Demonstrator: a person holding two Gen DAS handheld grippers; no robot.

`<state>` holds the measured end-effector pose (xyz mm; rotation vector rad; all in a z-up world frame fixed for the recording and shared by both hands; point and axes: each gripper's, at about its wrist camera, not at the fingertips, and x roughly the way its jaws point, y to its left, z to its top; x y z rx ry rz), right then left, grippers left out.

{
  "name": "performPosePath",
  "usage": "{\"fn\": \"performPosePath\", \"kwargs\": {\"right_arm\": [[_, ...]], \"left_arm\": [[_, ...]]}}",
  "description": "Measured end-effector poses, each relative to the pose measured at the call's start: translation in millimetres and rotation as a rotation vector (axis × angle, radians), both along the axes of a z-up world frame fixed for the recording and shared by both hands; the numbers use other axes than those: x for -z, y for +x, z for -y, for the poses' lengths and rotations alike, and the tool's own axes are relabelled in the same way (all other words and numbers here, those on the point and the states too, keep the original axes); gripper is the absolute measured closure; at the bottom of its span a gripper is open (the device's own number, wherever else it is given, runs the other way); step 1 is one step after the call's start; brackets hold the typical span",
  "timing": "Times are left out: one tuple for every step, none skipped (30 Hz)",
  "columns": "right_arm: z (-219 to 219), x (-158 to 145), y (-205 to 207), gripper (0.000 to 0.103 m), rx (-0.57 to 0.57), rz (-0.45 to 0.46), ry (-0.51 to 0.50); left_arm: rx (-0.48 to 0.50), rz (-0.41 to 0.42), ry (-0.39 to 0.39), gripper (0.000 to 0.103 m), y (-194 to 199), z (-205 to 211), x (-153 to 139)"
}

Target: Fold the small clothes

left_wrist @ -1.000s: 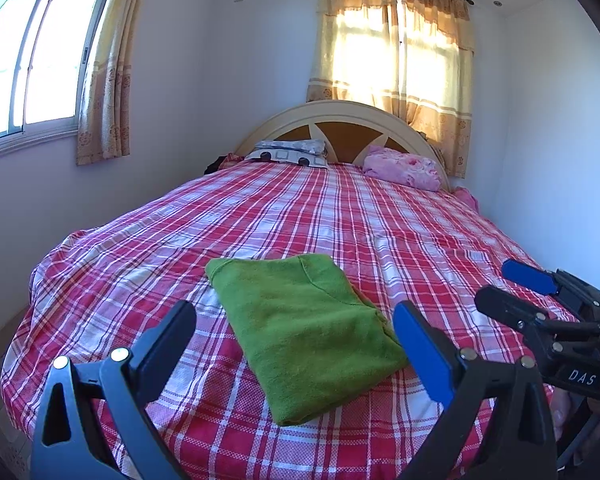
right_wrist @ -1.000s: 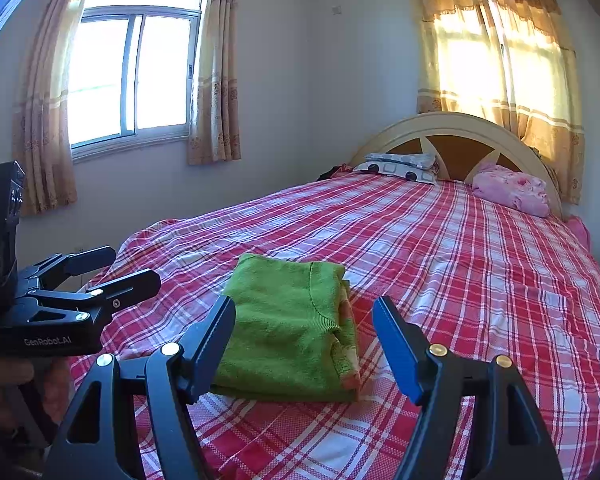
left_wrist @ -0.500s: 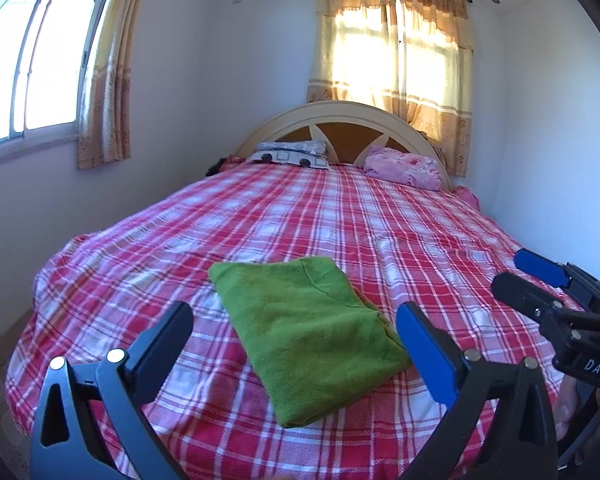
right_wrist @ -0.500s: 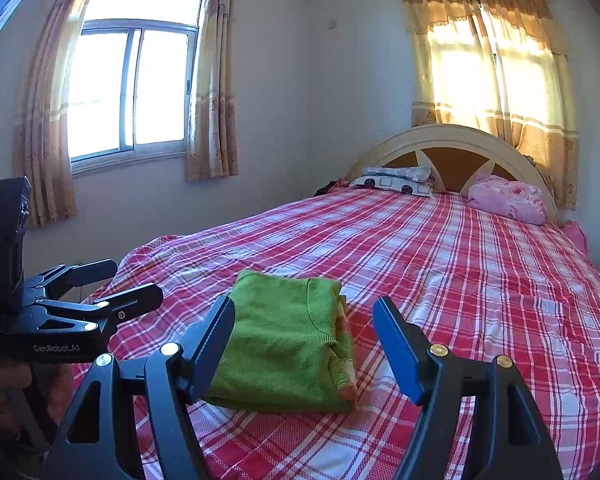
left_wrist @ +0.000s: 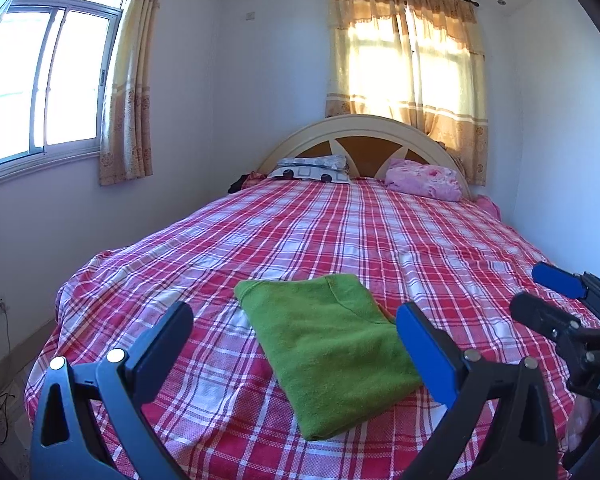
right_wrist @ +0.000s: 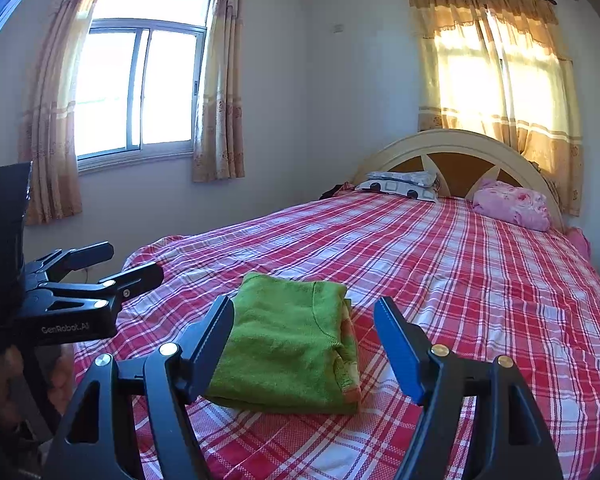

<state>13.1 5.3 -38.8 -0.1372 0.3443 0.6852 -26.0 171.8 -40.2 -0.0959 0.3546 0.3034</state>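
— What else is on the bed (left_wrist: 340, 232) besides the folded piece?

— Up at the headboard (left_wrist: 364, 136) there's a patterned pillow (left_wrist: 312, 168) on one side and a bundled pink blanket (left_wrist: 424, 180) on the other, both well apart from the clothing. Something dark lies at the bed's edge beside the pillow; I can't tell what it is. Nothing lies between the tools and the garment.

— And the room itself?

— The bed wears a red, white and pink checked sheet (right_wrist: 440, 264), a bit rumpled near the foot. White walls, a sliding window (right_wrist: 140, 88) on the left wall with yellowish curtains, and another curtained window (left_wrist: 408, 68) behind the headboard with sun coming through.

— Where's the garment?

— The green garment (left_wrist: 328, 344) is folded into a flat rectangle near the foot of the bed, lying on the sheet. From the right side, its folded layers show along one edge.

— And the tools?

— The left hand-held gripper (left_wrist: 296, 344) hangs above the foot of the bed, fingers spread wide, holding nothing, with the garment framed between them but not touched. The right hand-held gripper (right_wrist: 304, 340) is the same: jaws apart, empty, the garment just ahead. Each shows at the edge of the other's view.
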Motion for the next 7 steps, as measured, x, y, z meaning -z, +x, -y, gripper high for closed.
{"fn": "performPosePath", "kwargs": {"right_arm": [[-1.0, 0.8, -0.5, 0.030, -0.005, -0.001, -0.004], [-2.0, 1.5, -1.3, 0.030, -0.010, -0.002, -0.007], [-2.3, 1.9, -1.5, 0.030, -0.012, -0.003, -0.008], [-2.8, 2.4, -1.8, 0.030, -0.015, -0.004, -0.009], [-3.0, 2.8, -2.0, 0.030, -0.016, -0.005, -0.010], [-2.9, 3.3, -2.1, 0.030, -0.018, -0.005, -0.009], [-3.0, 3.8, -1.8, 0.030, -0.017, -0.006, -0.008]], "left_arm": [[-0.002, 0.000, 0.001, 0.000, 0.0, -0.5, 0.7], [-0.006, -0.001, -0.001, 0.000, 0.3, -1.2, 1.2], [-0.005, 0.002, -0.005, 0.000, -0.1, -1.8, 1.7], [0.003, 0.006, -0.005, 0.000, -0.4, -1.9, 2.1], [0.005, 0.008, 0.004, 0.000, -0.9, -0.8, 2.4], [0.005, 0.010, 0.010, 0.000, -1.0, -0.3, 2.4], [0.011, 0.012, 0.010, 0.000, -1.2, 0.4, 2.4]]}}
